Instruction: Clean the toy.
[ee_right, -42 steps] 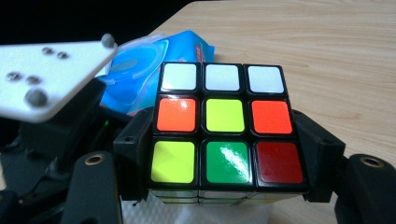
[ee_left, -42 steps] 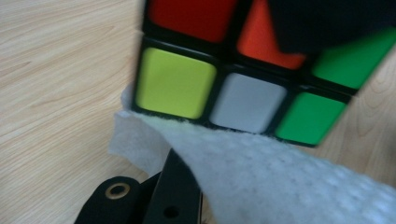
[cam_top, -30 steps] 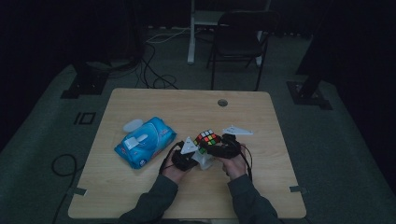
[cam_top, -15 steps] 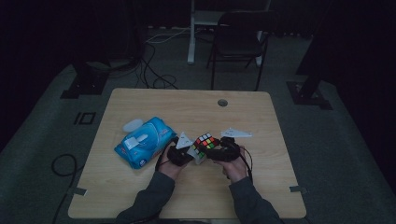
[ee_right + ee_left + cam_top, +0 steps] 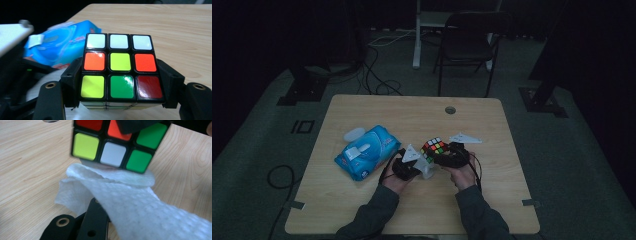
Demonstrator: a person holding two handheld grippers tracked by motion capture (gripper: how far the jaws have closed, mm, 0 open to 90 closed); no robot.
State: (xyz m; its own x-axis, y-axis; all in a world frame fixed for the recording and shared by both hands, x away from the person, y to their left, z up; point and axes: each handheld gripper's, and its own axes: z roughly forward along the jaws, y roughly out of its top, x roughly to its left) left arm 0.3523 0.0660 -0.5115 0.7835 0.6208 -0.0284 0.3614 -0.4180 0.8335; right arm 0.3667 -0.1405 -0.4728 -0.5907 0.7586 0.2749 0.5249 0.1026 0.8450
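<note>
Puzzle cube [image 5: 120, 72] between right hand-held gripper [image 5: 121, 85] jaws

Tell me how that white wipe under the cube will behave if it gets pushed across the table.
The wipe looks floppy: it drapes and folds over the left gripper, so it would likely bunch rather than slide flat. Its thin, dimpled sheet suggests little weight. Pressed under the puzzle cube, it probably drags along.

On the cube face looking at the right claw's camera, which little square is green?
The bottom-middle square of the cube. It is the only green one there, between a yellow-green square and a dark red one.
</note>
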